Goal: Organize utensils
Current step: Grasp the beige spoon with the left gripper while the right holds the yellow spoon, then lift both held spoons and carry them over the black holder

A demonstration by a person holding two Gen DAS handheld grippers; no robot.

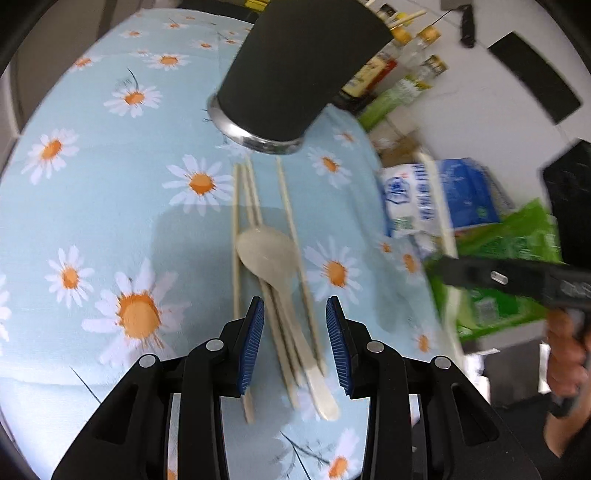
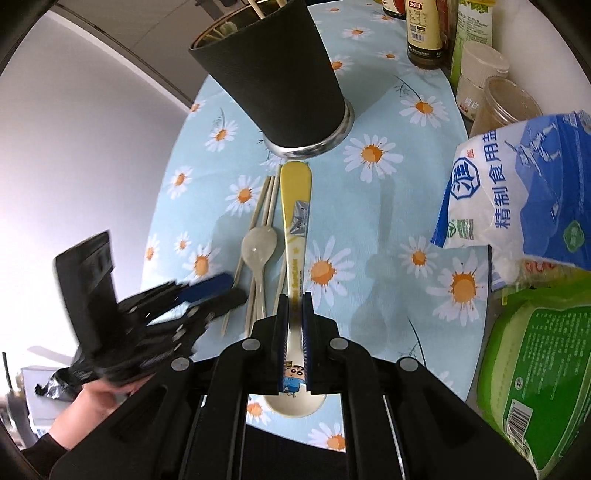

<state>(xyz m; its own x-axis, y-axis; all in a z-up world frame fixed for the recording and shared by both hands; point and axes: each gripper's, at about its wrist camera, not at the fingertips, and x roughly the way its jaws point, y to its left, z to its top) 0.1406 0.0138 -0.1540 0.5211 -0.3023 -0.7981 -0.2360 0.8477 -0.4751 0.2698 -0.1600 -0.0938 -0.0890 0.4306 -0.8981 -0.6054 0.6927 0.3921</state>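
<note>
A black utensil holder (image 1: 295, 70) (image 2: 273, 74) with a steel base stands on the daisy tablecloth (image 1: 110, 206), chopsticks poking from its top. In front of it lie several wooden chopsticks (image 1: 236, 221) (image 2: 264, 206) and a pale translucent spoon (image 1: 266, 251) (image 2: 258, 245). My left gripper (image 1: 295, 314) hovers just over them, open, with the spoon handle and chopsticks showing between its blue pads (image 1: 255, 332) and nothing pressed. My right gripper (image 2: 294, 299) is shut on a yellow cartoon-printed spoon (image 2: 295, 206), handle pointing at the holder, bowl under the jaws. The left gripper (image 2: 218, 288) appears blurred in the right wrist view.
A blue-and-white salt bag (image 2: 517, 184) and a green packet (image 2: 535, 369) lie at the table's right side. Sauce bottles (image 2: 423, 33) and plastic jars (image 2: 480, 74) line the far right edge. A hand (image 2: 96, 402) holds the left gripper.
</note>
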